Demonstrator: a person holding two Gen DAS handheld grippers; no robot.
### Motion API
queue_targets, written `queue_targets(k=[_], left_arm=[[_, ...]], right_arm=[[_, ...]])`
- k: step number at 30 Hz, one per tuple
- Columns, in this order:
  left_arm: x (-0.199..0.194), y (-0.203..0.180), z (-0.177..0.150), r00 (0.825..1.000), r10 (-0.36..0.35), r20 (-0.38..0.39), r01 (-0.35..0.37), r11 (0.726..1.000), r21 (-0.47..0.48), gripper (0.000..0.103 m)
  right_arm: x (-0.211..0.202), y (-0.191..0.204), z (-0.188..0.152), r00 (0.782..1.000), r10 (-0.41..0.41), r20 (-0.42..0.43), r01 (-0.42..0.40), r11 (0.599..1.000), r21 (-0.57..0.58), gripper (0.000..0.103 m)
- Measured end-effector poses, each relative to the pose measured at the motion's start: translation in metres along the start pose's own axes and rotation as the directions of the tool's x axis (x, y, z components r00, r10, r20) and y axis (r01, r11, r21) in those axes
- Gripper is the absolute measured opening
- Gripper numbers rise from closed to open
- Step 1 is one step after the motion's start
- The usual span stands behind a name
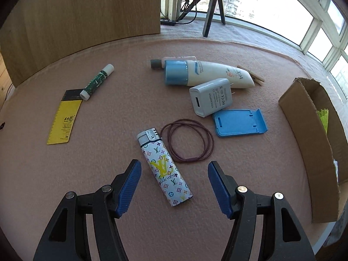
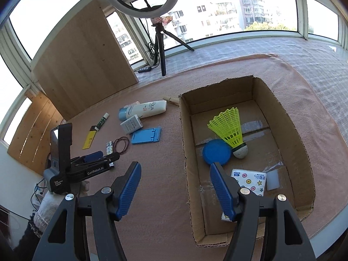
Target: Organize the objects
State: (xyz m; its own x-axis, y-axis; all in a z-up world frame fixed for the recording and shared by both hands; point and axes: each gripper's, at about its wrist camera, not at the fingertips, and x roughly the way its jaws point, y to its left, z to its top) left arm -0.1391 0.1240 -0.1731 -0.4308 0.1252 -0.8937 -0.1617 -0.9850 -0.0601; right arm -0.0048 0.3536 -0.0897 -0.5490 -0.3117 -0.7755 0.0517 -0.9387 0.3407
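Left tongs (image 1: pixel 174 187): spread, one lighter (image 1: pixel 164 167) lying between (untouched, seemingly).
Right tongs (image 2: pixel 174 188): spread, one box (image 2: pixel 280 117) ahead.

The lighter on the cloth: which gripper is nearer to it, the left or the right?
Left. The left gripper hangs open right over the lighter, its fingers on either side. The right gripper is off by the cardboard box, open and empty.

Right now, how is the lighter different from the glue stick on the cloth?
The lighter is flat-sided with a metal top and a white, multicoloured monogram print; the glue stick is a round tube, green with white ends. The lighter lies between the open jaws of the left gripper; the glue stick lies farther off, one end on a yellow card. Both lie flat on the pink cloth, outside the cardboard box.
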Motion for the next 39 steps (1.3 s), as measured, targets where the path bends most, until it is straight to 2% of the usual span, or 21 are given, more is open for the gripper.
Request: queue_targets(k=[4,9,13,21,26,31,36,39], left_arm=[[0.006,0.008,-0.004,1.000,0.010,-0.008,-0.010,1.000,-0.004,0.064],[0.003,0.025,-0.006,1.000,0.025,0.008,-0.025,1.000,-0.009,0.045],[0.003,0.040,-0.006,1.000,0.018,0.016,-0.018,0.999,-0.031,0.029],[-0.003,0.066,-0.014,1.000,0.003,0.028,-0.001,0.998,-0.068,0.026],[-0.008,0.083,-0.022,0.999,-0.006,0.036,0.009,0.995,-0.097,0.026],[-0.012,0.095,-0.029,0.999,-0.010,0.048,0.016,0.993,-0.115,0.026],[-0.013,0.099,-0.031,0.998,-0.027,0.059,0.034,0.991,-0.129,0.026],[-0.012,0.100,-0.031,0.997,-0.034,0.064,0.043,0.990,-0.135,0.025]], right_arm=[[0.021,0.020,0.003,0.998,0.050,-0.046,-0.051,0.998,-0.021,0.063],[0.059,0.038,0.006,0.987,0.101,-0.123,-0.102,0.995,-0.005,0.063],[0.091,0.051,0.010,0.978,0.108,-0.179,-0.110,0.994,-0.001,0.063],[0.155,0.077,0.023,0.952,0.115,-0.283,-0.118,0.993,0.009,0.060],[0.190,0.089,0.030,0.936,0.078,-0.343,-0.083,0.997,0.002,0.045],[0.203,0.107,0.040,0.941,0.008,-0.339,-0.032,0.997,-0.065,0.043],[0.212,0.133,0.038,0.942,-0.100,-0.319,0.031,0.976,-0.215,0.041],[0.215,0.145,0.032,0.943,-0.169,-0.287,0.075,0.947,-0.312,0.030]])
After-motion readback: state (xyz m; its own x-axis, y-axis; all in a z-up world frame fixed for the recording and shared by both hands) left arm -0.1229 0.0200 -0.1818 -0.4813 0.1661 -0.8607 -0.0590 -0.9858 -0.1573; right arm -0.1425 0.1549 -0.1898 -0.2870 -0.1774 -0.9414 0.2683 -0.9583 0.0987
